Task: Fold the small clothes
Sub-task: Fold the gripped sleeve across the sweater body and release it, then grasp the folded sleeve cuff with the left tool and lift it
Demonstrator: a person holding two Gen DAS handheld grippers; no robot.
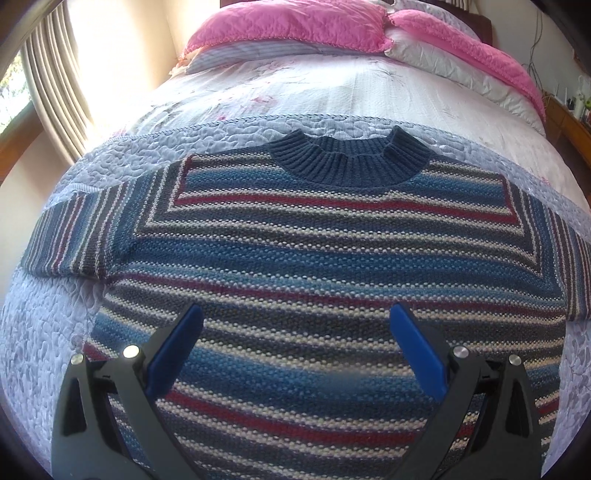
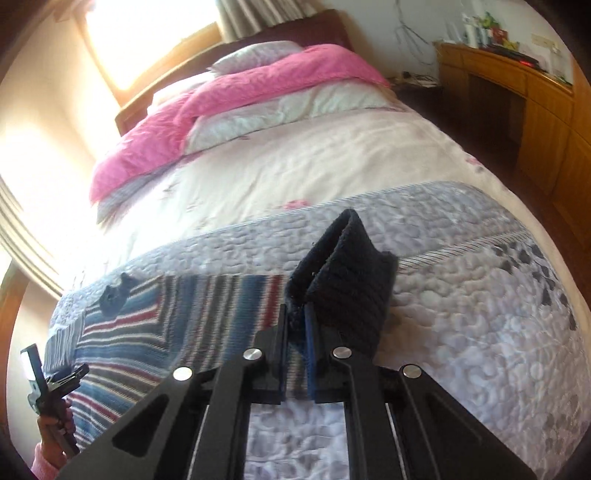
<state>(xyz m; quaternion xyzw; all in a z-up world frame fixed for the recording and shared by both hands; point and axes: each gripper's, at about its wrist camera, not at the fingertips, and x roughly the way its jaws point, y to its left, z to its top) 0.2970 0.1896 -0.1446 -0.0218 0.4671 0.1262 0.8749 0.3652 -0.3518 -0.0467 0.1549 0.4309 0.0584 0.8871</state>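
On the quilted bedspread [image 1: 48, 350] the striped sweater [image 1: 314, 258] lies flat and face up, collar [image 1: 347, 158] toward the pink blanket [image 1: 295, 22], so folding has barely begun. Your left gripper [image 1: 295, 336] hovers over the sweater's lower body with jaws wide and empty. Your right gripper [image 2: 295, 332] has its jaws clamped on the dark ribbed cuff [image 2: 347, 266], lifted beside the sweater; sleeve folds and the body fold remain.

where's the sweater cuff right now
Right wrist view, centre: the dark cuff is pinched in the right tool, lifted above the grey quilt.
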